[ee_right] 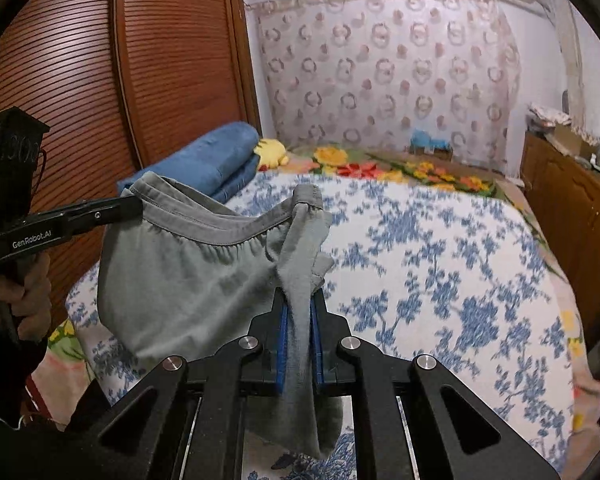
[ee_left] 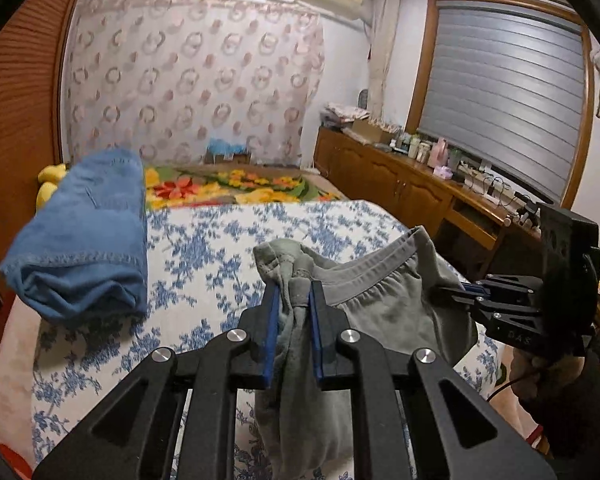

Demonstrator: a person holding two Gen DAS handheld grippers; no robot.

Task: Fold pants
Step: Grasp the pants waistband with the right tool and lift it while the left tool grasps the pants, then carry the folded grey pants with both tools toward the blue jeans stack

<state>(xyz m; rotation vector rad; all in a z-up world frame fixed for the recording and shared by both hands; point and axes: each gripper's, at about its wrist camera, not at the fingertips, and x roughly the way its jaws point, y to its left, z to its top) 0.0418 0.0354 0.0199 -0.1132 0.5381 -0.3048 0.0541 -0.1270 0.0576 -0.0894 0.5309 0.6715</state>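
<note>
grey pants (ee_left: pixel 380 300) — waistband clamped | left gripper (ee_left: pixel 294 292) | right gripper (ee_right: pixel 300 312)

Straight ahead of both grippers the bedspread (ee_right: pixel 440 264) with blue flowers lies bare up to the bright flowered blanket (ee_right: pixel 412 170), so a gripper could pass forward there. To the left of the left gripper (ee_left: pixel 294 304) a folded blue garment (ee_left: pixel 88 240) lies on the bed and fills that corner; the yellow plush toy (ee_right: pixel 274 152) sits just behind it. Further left the slatted wooden wardrobe (ee_right: pixel 160 60) stands close beside the bed. To the right of the right gripper (ee_right: pixel 302 312) the low wooden cabinet (ee_left: pixel 412 184) runs along the bed with only a narrow gap. Between the two grippers the grey pants (ee_right: pixel 188 276) hang stretched and block the way across.
</note>
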